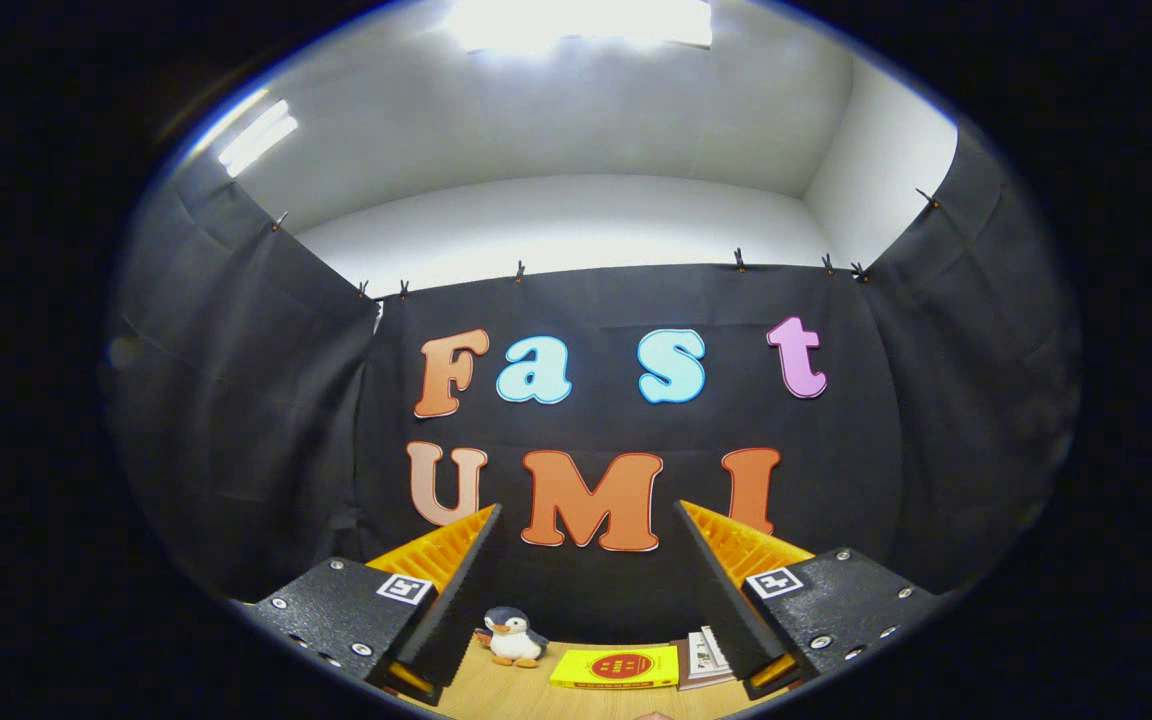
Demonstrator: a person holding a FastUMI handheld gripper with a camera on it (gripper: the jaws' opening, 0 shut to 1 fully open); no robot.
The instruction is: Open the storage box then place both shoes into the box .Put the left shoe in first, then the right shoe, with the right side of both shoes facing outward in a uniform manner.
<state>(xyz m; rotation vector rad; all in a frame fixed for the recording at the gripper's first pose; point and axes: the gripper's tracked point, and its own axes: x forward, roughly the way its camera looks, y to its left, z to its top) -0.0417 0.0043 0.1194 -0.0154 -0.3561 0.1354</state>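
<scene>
Claw [588,590] released, 2 fingers spread wide, gripping nothing, raised toward the booth's cloth wall. Beyond and between the fingers on the wooden table [496,695]: toy penguin [513,636], yellow box [616,667], small booklets [704,655] beside it. Storage box and shoes: whereabouts cannot tell.

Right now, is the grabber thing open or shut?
Hand-held gripper: open, fingers spread wide, holding nothing; a toy penguin and a yellow book lie beyond them.
</scene>
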